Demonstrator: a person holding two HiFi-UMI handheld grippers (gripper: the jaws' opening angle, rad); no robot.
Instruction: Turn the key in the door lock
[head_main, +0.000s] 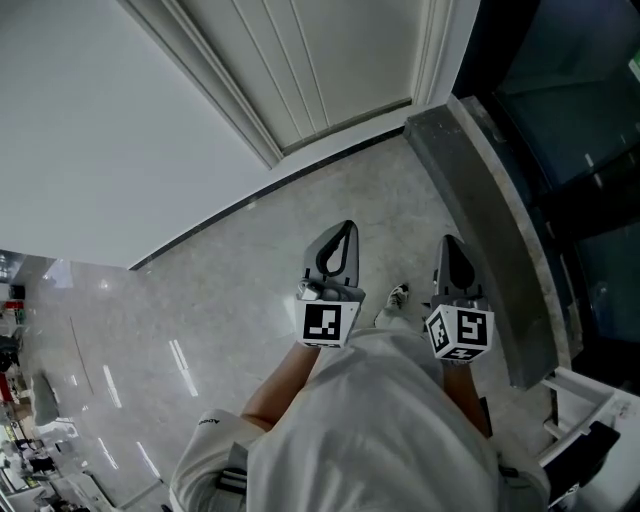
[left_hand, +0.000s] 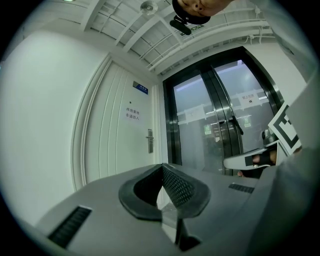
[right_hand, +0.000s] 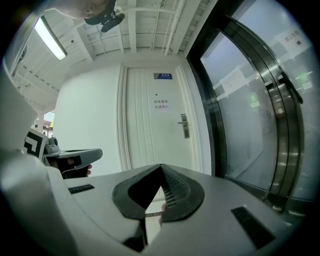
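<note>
1. The left gripper (head_main: 345, 232) and right gripper (head_main: 449, 245) are held side by side, roughly level, pointing at the white door (head_main: 300, 70).
2. Both pairs of fingers (right_hand: 172, 190) are clenched together.
3. The door lock (right_hand: 184, 125) sits by the door's right edge, well ahead of the grippers; the key is too small to make out.

Silver lever-handled door lock (right_hand: 184, 125) sits at right edge of white door (right_hand: 150, 130), thin key (right_hand: 154, 214) in right gripper (right_hand: 161, 167).

Signs in view, none legible.
The white door (right_hand: 155, 120) carries a blue plate (right_hand: 162, 76) and a two-line notice (right_hand: 161, 104), both too small to read. The paper sheets (left_hand: 248, 98) and green sign (left_hand: 206, 130) on the glass doors (left_hand: 220, 125) are also unreadable.
</note>
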